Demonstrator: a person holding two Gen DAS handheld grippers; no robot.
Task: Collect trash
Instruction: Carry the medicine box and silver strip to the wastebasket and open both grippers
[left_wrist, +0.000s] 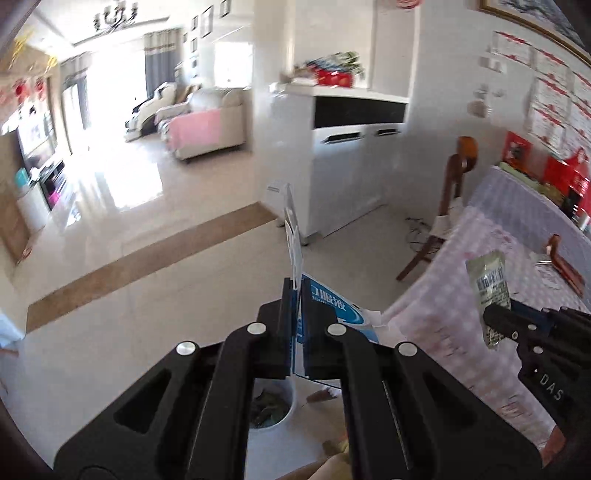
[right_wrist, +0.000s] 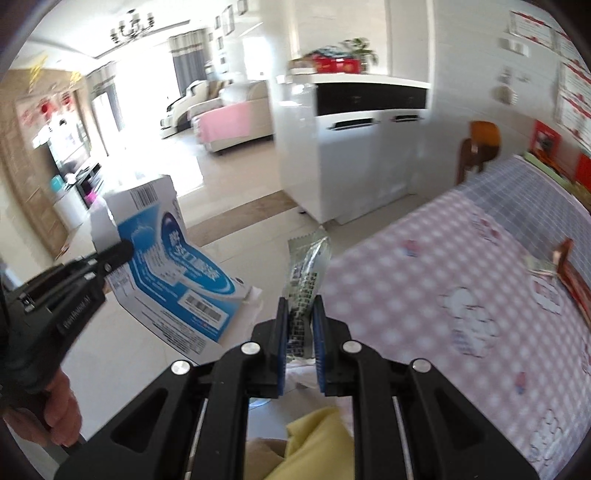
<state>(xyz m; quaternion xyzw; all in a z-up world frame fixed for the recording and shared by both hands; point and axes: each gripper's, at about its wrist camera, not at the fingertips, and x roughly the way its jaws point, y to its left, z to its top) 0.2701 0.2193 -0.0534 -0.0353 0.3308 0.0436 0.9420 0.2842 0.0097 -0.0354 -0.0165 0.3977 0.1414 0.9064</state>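
Note:
My left gripper is shut on a flattened blue-and-white cardboard box, held edge-on in the air; the box shows broadside in the right wrist view with the left gripper pinching its edge. My right gripper is shut on a crinkled clear plastic wrapper and holds it up beside the table edge; the wrapper and right gripper also show in the left wrist view. A white trash bin with scraps stands on the floor below the left gripper.
A table with a pink and grey checked cloth fills the right side. A wooden chair stands by it, with a white cabinet behind. Red boxes sit at the table's far side. Glossy tiled floor stretches left toward sofas.

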